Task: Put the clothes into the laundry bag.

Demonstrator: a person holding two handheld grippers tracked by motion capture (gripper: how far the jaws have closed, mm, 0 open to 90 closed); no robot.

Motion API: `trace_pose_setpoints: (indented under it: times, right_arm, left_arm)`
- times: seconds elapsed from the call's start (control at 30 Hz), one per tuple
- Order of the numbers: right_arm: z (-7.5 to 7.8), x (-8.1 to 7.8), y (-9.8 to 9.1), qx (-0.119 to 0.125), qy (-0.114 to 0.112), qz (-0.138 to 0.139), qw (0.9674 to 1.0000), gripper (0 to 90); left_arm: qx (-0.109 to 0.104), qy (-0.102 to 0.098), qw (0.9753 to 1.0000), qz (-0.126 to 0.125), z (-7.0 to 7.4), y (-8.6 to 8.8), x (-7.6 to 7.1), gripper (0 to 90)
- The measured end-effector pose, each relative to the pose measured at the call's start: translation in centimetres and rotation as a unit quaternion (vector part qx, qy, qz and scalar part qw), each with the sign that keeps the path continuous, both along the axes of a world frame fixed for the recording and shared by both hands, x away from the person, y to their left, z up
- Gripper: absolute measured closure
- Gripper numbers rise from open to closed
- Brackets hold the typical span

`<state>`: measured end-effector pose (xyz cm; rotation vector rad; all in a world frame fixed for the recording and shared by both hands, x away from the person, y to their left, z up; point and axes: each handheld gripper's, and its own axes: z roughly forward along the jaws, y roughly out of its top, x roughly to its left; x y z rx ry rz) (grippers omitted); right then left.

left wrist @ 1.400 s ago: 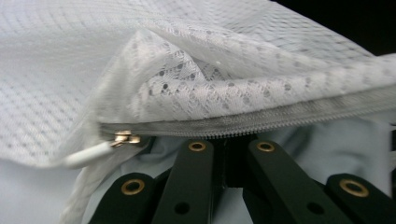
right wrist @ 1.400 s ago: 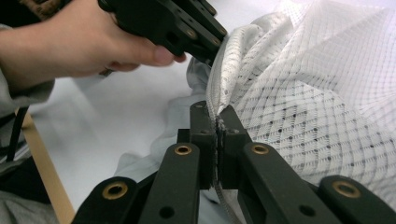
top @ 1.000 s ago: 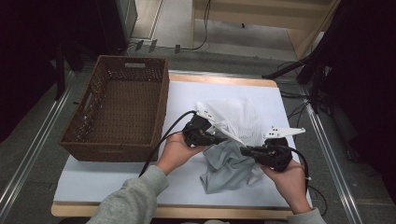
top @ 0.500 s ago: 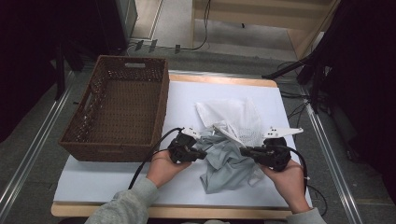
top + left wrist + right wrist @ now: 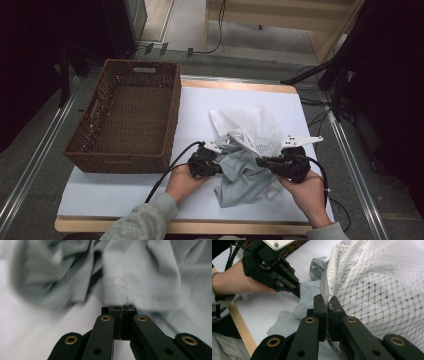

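The right claw (image 5: pixel 328 312) is clamped shut on the zippered edge of a white mesh laundry bag (image 5: pixel 382 285); the seam runs straight up from between its jaws. The left claw (image 5: pixel 123 312) is closed too, its jaws pressed together at a seam of the grey garment (image 5: pixel 155 282), with what looks like a thread or a thin bit of the cloth caught between them; how much fabric it really has I cannot tell.

In the high view the left claw (image 5: pixel 220 159) and the right claw (image 5: pixel 261 162) face each other low over the white surface (image 5: pixel 125 192), with the grey garment (image 5: pixel 245 177) crumpled between them and spilling toward the person's edge. The mesh bag (image 5: pixel 250 125) lies just behind it, its mouth touching or overlapping the garment's top. An empty wicker basket (image 5: pixel 127 117) stands to the left, apart from the cloth.

Both pieces look light, limp and slack: they will sag, fold and drag rather than hold any shape. The mesh should grip well, and its stiffer zipper band is the sound place to hold. The garment is smoother and likely to slip from a shallow pinch, so a deeper bite across a hem or a bunched fold would serve better.
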<state>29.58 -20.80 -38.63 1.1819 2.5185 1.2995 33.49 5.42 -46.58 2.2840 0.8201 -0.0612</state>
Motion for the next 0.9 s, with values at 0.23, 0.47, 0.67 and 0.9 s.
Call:
trace_pose_setpoints:
  times: [0.23,0.47,0.67,0.9]
  right_arm:
    - [-0.2,0.1,0.0,-0.002,0.000,0.002,1.0000,88.4]
    - [-0.3,0.3,-0.1,-0.002,0.004,-0.002,1.0000,88.4]
    - [-0.1,0.2,-0.5,0.003,0.000,-0.003,1.0000,88.5]
    - [0.9,-0.6,-0.9,0.020,-0.015,0.003,0.9997,88.4]
  left_arm:
    - [-0.042,-0.001,0.9989,-0.019,1.0,-2.9,0.3,90.0]
    - [-0.059,-0.010,0.9976,-0.035,1.9,-5.6,0.7,90.0]
    - [-0.062,-0.020,0.9970,-0.042,2.7,-7.2,1.4,90.0]
    - [-0.074,-0.043,0.9957,-0.036,4.3,-8.9,2.2,90.0]
